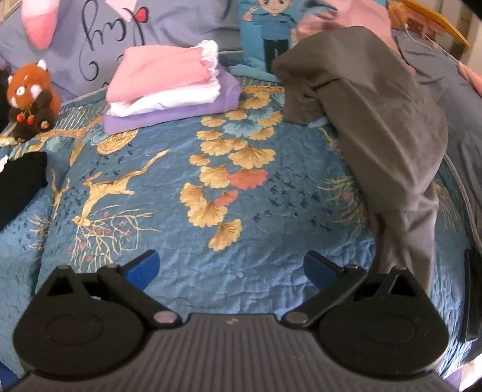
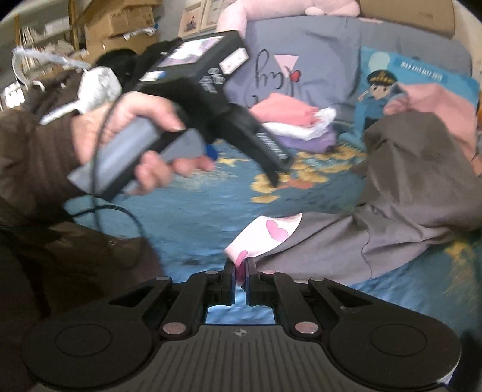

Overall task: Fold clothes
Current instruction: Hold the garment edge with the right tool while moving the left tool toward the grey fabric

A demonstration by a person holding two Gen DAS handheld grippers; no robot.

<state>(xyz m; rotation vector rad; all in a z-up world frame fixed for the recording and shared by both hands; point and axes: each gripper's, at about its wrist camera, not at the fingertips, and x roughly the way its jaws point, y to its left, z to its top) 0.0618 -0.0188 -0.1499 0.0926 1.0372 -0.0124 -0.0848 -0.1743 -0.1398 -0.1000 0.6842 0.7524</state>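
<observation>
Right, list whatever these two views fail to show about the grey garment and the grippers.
- Grey garment: what kind it is; bunched in the left wrist view, cut by the right edge in the right wrist view.
- Right gripper: shut on a pink heart-print edge; how much cloth it holds is hidden between the fingers.
- Left gripper: motion-blurred in the right wrist view; its open fingers show only in its own view.

You are working in a home bedroom: a bed under a blue quilted bedspread (image 1: 241, 271), printed pillows (image 1: 168, 33) at its head, a red panda plush (image 1: 30, 96), folded laundry (image 1: 168, 90), cardboard boxes (image 2: 120, 21) stacked behind.
</observation>
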